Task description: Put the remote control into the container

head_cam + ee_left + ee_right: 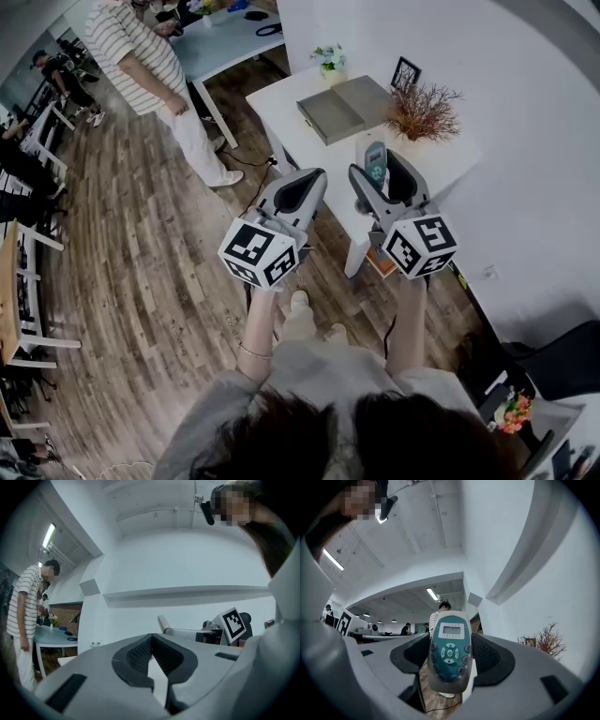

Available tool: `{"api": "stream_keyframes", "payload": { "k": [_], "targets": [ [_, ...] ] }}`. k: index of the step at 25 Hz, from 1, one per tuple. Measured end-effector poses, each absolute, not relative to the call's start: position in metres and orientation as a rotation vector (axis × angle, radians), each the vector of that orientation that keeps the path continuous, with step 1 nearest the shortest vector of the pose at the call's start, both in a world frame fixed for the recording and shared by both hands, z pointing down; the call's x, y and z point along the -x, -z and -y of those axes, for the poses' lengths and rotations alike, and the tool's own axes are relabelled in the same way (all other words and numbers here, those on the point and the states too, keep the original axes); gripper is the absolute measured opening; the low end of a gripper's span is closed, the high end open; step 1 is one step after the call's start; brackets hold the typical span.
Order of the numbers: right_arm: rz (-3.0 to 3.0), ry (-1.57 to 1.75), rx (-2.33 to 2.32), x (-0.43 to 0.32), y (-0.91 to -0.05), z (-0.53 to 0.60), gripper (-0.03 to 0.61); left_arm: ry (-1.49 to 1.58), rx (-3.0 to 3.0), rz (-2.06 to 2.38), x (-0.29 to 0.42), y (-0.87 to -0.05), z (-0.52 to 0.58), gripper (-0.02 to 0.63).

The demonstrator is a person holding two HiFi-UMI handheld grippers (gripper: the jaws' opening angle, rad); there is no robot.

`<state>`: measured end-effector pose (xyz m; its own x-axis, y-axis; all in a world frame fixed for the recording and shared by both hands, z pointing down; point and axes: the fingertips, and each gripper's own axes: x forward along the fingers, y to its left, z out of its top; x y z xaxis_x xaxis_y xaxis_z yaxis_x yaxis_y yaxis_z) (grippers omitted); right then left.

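Note:
A white and teal remote control (449,651) with a small screen stands upright between the jaws of my right gripper (450,645), which is shut on it. In the head view the right gripper (378,171) is held in the air with the remote control (375,159) over the near edge of the white table (291,98). The grey flat container (342,108) lies on that table, beyond the gripper. My left gripper (315,176) hangs to the left of the right one, off the table's edge, tips together and holding nothing. In the left gripper view, the left gripper (151,639) points at a white wall.
A dried reddish plant (424,111), a small picture frame (405,72) and a little flower pot (329,61) stand on the white table round the container. A person in a striped shirt (150,66) stands on the wooden floor to the left. A white wall rises at the right.

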<state>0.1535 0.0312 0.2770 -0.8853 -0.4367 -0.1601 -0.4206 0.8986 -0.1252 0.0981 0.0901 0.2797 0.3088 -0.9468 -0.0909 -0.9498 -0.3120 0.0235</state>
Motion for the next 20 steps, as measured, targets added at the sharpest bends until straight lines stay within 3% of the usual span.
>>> {"api": "stream_keyframes", "payload": {
  "k": [20],
  "targets": [
    [-2.880, 0.051, 0.776, -0.070, -0.275, 0.033, 0.284, -0.141, 2.595, -1.695, -0.015, -0.284, -0.018, 0.003]
  ]
}}
